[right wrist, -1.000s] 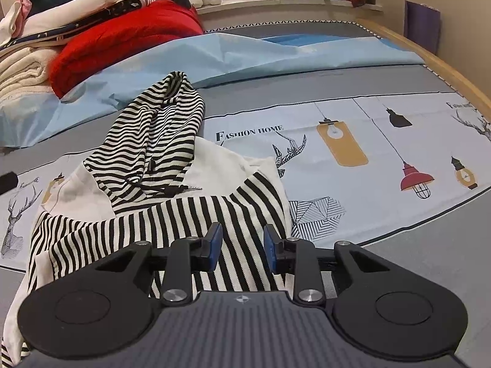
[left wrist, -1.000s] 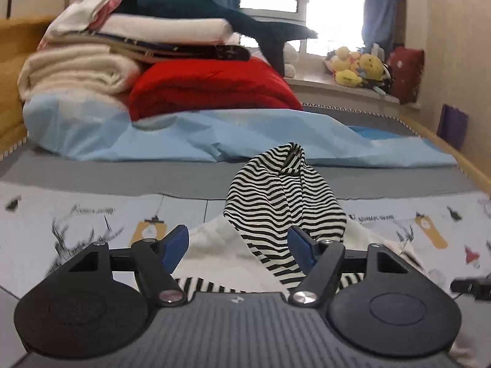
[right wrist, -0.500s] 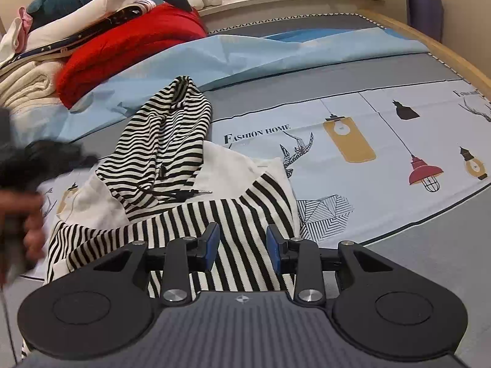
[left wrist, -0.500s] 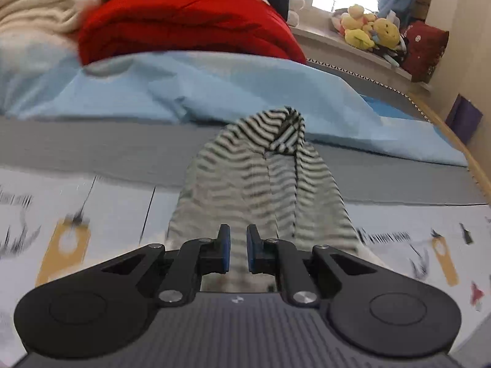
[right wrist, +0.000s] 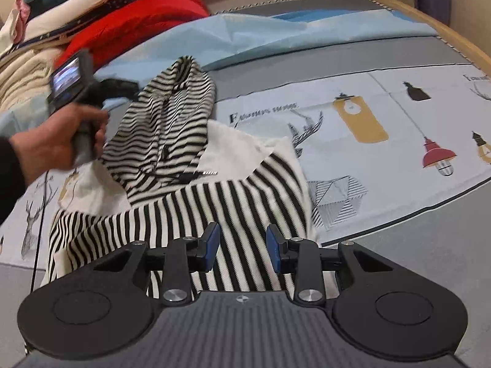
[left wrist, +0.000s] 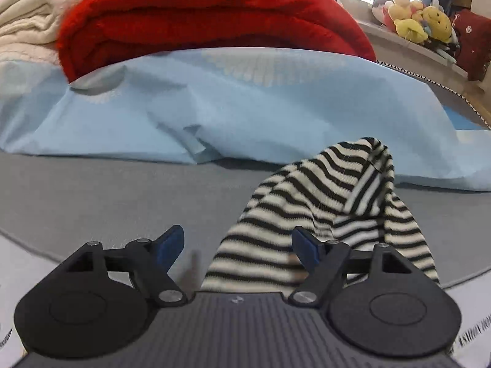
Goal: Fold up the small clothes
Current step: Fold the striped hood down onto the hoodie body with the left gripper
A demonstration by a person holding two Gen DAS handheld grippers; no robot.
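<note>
Black-and-white stripes mark the small hooded top (right wrist: 184,165), which lies spread on the printed bed sheet (right wrist: 383,116). Its striped hood (right wrist: 175,107) points toward the light blue cover (right wrist: 276,33) at the far side, while its white shoulders and broad-striped body reach back toward the right tool (right wrist: 243,247).

The right tool hangs low over the near hem of the top, aimed forward along the bed. Its blue-padded fingers stand partly apart with striped cloth showing in the gap beneath them; nothing is pinched between the pads.

The left tool (left wrist: 237,245) sits close to the bed surface at the hood end. Its fingers are spread wide, holding nothing. The hood (left wrist: 331,202) rises in a soft peak just ahead, lying across the right half of the gap and past the right finger (left wrist: 303,247), with bare grey bedding (left wrist: 107,196) in front of the left finger.

From the right wrist view, the person's left hand (right wrist: 61,138) comes in from the left edge, wrapped around the grey handle of the left tool and tilted so the tool points toward the hood's left side; a small lit screen sits on top of it.

A red blanket (left wrist: 208,15), cream blankets (left wrist: 27,27) and plush toys (left wrist: 414,21) are stacked beyond the blue cover.
</note>
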